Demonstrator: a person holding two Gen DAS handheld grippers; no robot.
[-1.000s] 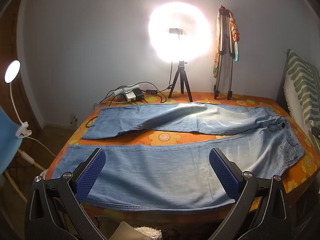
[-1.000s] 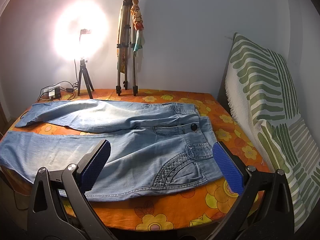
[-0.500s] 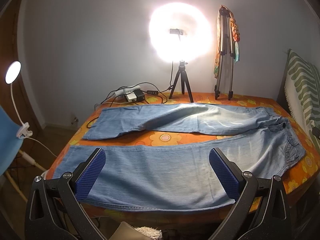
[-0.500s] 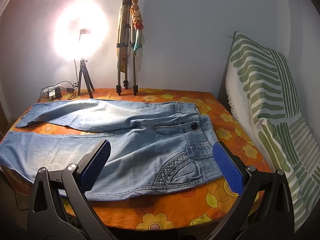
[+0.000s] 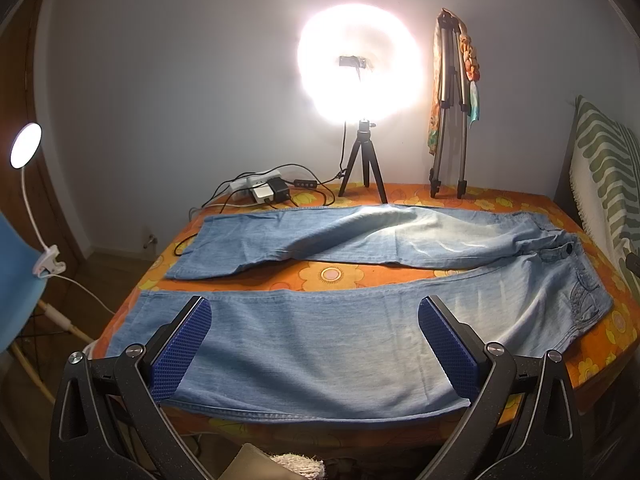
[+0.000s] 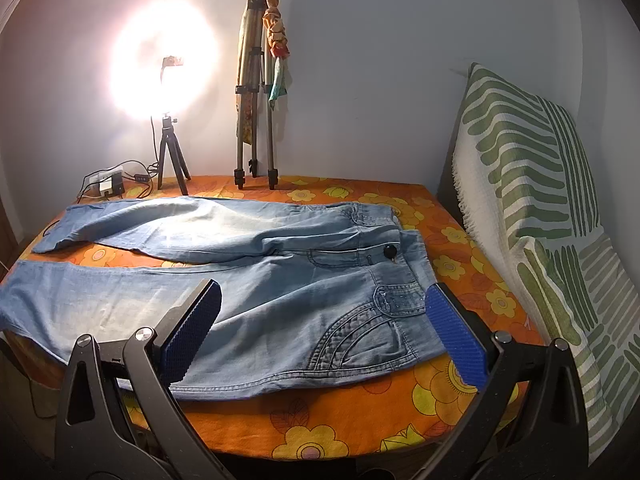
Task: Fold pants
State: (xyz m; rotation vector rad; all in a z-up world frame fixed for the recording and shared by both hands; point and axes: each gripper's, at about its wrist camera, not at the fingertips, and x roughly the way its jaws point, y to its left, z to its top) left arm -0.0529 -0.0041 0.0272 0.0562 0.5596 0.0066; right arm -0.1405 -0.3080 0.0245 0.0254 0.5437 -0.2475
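Light blue jeans (image 5: 320, 344) lie flat on the table with the orange flowered cloth (image 5: 332, 274), legs spread apart towards the left, waist at the right. My left gripper (image 5: 314, 316) is open and empty, held above the near leg by the table's front edge. My right gripper (image 6: 322, 300) is open and empty, above the hip and pocket (image 6: 360, 344) part of the jeans (image 6: 240, 280). The waistband button (image 6: 390, 251) shows in the right wrist view.
A bright ring light on a small tripod (image 5: 362, 160) and a folded tripod with cloth (image 5: 450, 120) stand at the table's back edge. A power strip with cables (image 5: 264, 190) lies back left. A green-striped cushion (image 6: 532, 208) leans at the right. A clip lamp (image 5: 26, 146) is at far left.
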